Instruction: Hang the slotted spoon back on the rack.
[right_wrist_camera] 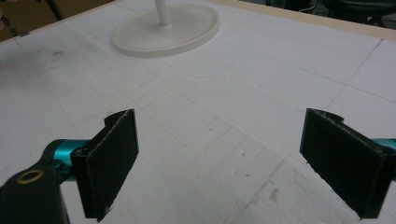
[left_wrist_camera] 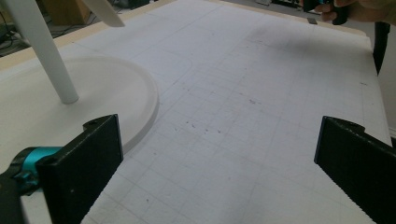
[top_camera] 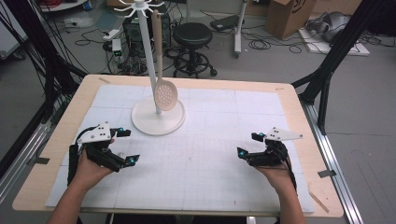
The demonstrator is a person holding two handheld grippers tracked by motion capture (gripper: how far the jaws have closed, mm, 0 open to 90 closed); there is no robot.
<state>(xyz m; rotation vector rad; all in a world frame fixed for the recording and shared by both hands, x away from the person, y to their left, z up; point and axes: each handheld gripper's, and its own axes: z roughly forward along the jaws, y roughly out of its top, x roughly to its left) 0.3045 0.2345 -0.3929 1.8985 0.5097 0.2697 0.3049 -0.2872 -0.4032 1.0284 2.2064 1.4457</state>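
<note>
From the high view, the left gripper (top_camera: 125, 146) sits in front and to the left of the white stand (top_camera: 157, 119), held in a hand with the forearm coming up from the near edge; its fingers are spread wide and hold nothing. The right gripper (top_camera: 249, 144) sits in front and to the right of the stand, fingers likewise spread and empty. The stand has a round flat base and a slim pole, and a beige slotted spoon (top_camera: 165, 92) hangs from its top hooks, its perforated bowl low beside the pole. A white gridded mat (top_camera: 210, 163) covers the pale wooden tabletop (top_camera: 299, 121).

In the left gripper view, flat black fingers (left_wrist_camera: 81, 168) stand far apart, the stand's base (left_wrist_camera: 112, 93) just beyond them.

In the right gripper view, ridged black fingers (right_wrist_camera: 112, 158) stand wide over bare mat, the stand's base (right_wrist_camera: 168, 30) well beyond.
</note>
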